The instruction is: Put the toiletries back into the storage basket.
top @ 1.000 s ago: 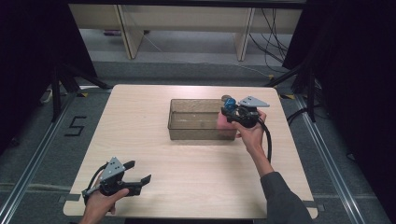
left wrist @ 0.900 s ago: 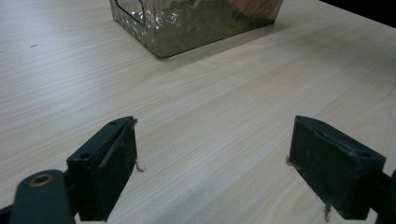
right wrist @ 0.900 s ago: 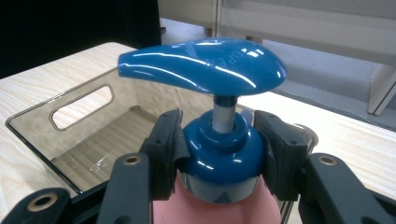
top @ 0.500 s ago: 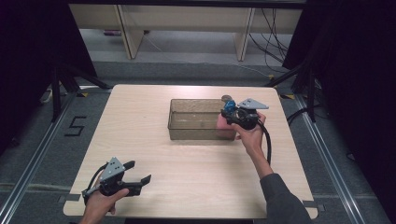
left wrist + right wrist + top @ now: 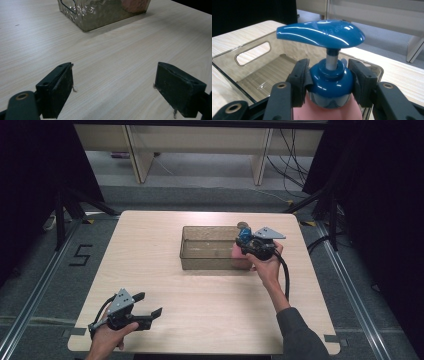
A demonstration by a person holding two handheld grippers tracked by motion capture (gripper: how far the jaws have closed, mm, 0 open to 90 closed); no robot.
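On the pale wooden table (image 5: 200, 295), left tongs (image 5: 148, 311) gape; right tongs (image 5: 328, 82) clamp the pump bottle (image 5: 329, 77).

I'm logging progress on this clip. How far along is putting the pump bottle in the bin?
Done: right gripper is clamped on the pink pump bottle's blue collar. In hand: bottle sits at the clear bin's right end. Left: release; whether it rests on the floor is unclear. Left gripper idles open.
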